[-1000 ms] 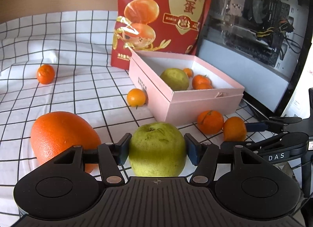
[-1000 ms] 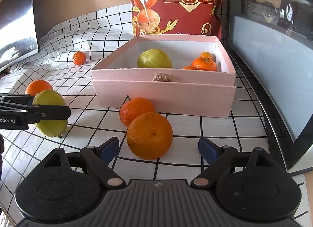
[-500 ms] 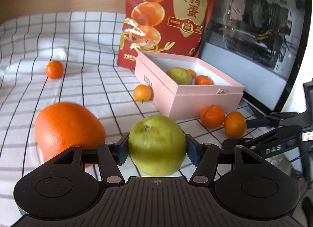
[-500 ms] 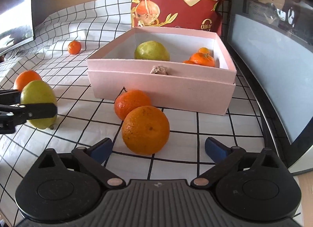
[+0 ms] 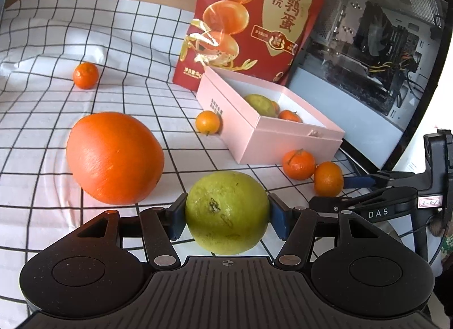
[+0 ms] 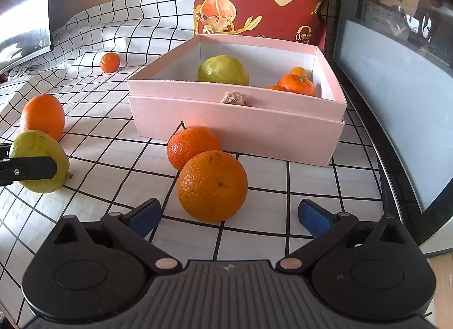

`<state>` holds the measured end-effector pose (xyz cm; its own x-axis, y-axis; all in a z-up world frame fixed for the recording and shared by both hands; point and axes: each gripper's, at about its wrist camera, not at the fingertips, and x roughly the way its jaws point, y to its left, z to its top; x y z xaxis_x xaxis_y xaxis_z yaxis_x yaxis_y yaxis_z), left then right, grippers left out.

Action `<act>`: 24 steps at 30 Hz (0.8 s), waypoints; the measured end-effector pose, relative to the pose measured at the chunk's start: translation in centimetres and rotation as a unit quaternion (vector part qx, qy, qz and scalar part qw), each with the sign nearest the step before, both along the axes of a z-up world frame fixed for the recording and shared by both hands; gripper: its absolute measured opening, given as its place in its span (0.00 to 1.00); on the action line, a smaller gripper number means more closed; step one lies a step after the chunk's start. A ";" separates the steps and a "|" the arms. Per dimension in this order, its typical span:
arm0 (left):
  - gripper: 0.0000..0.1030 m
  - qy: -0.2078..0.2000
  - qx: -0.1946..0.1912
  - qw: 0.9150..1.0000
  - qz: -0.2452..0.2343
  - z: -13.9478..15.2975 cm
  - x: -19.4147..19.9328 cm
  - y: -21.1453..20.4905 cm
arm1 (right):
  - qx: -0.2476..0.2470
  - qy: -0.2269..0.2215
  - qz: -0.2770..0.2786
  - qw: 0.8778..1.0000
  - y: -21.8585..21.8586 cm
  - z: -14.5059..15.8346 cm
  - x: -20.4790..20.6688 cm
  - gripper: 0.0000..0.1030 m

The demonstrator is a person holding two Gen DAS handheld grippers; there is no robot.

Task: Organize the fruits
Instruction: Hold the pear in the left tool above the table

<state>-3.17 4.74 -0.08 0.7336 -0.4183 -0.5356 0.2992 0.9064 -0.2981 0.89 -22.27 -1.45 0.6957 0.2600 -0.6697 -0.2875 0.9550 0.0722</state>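
My left gripper (image 5: 227, 217) is shut on a green round fruit (image 5: 223, 201), one blue pad on each side of it, low over the checked cloth. In the right wrist view the same fruit (image 6: 38, 159) shows at the far left, behind a left finger (image 6: 28, 170). My right gripper (image 6: 228, 212) stands wide open, apart from the orange (image 6: 212, 186) just ahead of its fingertips. A mandarin (image 6: 192, 146) touches that orange. The open pink box (image 6: 240, 133) holds another green fruit (image 6: 223, 69) and a few mandarins (image 6: 297, 84).
A large orange (image 5: 114, 157) lies left of the held fruit. One mandarin (image 5: 207, 122) rests against the box's left wall, another (image 5: 85, 75) far back on the cloth. A red snack bag (image 5: 249, 23) stands behind the box. A glass-sided computer case (image 5: 368, 54) runs along the right.
My right gripper's jaws have spread wider around the orange. My left gripper has drawn back from the box with the green fruit, which has turned its stem end toward the camera.
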 end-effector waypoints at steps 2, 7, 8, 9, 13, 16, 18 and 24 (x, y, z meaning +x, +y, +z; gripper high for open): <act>0.62 0.010 0.006 1.000 0.000 -0.2 0.3 -0.3 | 0.000 -0.002 -0.001 1.000 0.0 0.0 0.0 1.00; 0.61 -0.008 0.014 1.000 -0.008 0.0 -0.6 -0.7 | 0.001 -0.003 0.000 1.000 0.0 0.0 -0.1 1.00; 0.60 -0.012 0.017 1.000 -0.010 0.1 -0.8 -0.8 | 0.001 -0.003 0.000 1.000 0.0 0.0 -0.2 1.00; 0.60 -0.015 0.021 1.000 -0.013 0.3 -1.1 -0.9 | 0.001 -0.003 0.000 1.000 0.0 0.0 -0.1 1.00; 0.60 -0.007 0.034 0.999 -0.023 0.7 -1.6 -0.9 | 0.001 -0.003 0.000 1.000 0.0 0.0 -0.2 1.00; 0.61 0.001 0.044 0.999 -0.032 0.9 -1.8 -0.9 | 0.001 -0.003 0.000 1.000 0.0 0.0 -0.2 1.00; 0.61 0.009 0.051 0.998 -0.040 1.1 -2.1 -0.9 | 0.001 -0.003 0.000 1.000 0.0 0.0 -0.1 1.00; 0.64 0.026 0.065 0.996 -0.059 1.0 -2.4 -1.4 | 0.001 -0.003 0.000 1.000 0.0 -0.1 -0.1 1.00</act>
<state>-5.60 3.38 0.93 0.6532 -0.4238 -0.6275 0.3921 0.8983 -0.1984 0.75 -22.31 -1.50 0.7001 0.2618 -0.6643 -0.2883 0.9548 0.0724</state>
